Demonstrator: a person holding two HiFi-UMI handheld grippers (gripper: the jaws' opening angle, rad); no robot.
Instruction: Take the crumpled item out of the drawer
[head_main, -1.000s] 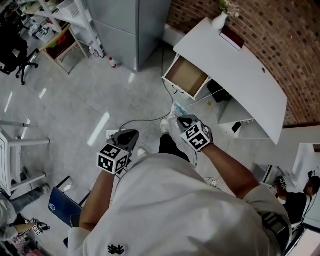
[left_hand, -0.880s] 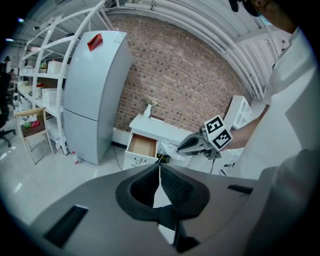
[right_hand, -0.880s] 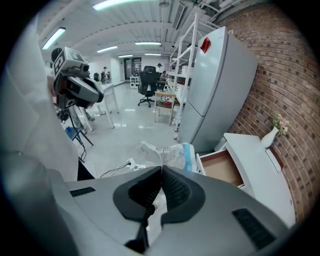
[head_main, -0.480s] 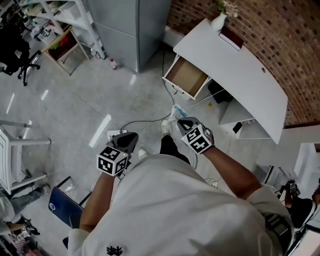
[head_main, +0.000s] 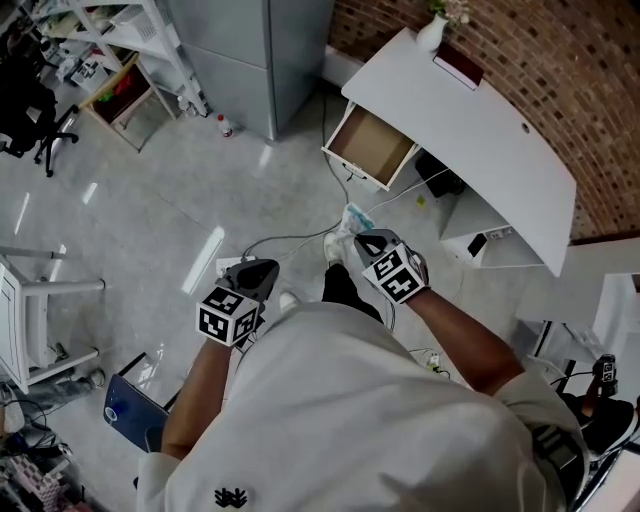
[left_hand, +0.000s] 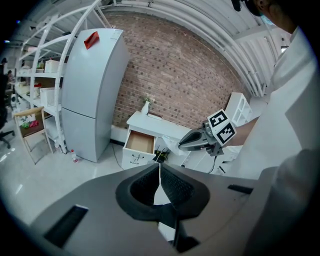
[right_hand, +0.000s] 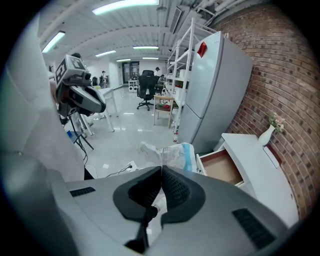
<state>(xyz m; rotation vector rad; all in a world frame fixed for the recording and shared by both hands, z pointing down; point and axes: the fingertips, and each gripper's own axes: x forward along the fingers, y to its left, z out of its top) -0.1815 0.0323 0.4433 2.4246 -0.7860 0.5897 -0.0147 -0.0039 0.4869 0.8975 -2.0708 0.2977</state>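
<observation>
- The main part of the task looks done: the crumpled item is out of the drawer. It is held in the air over the floor, well apart from the drawer and on the person's side of it.
- The drawer stands pulled out from under the white surface. Its brown bottom shows bare in the head view and in the right tool's view, so nothing else seems to be in it.
- The right tool has its jaws pressed together on the near edge of the crumpled item, which sticks out beyond the tips toward the drawer.
- The left tool has its jaws closed against each other with nothing between them. It is held off to the left, apart from the item, and takes no part.
- At most, what seems left is to set the item down somewhere or push the drawer in; the task sentence asks for neither.
- The item looks like thin, see-through plastic wrap or a bag. It is whitish with a light blue band on its right side, creased all over and bunched into a loose wad.
- I judge it light and limp, so a pinch on one edge should be enough to carry it.
</observation>
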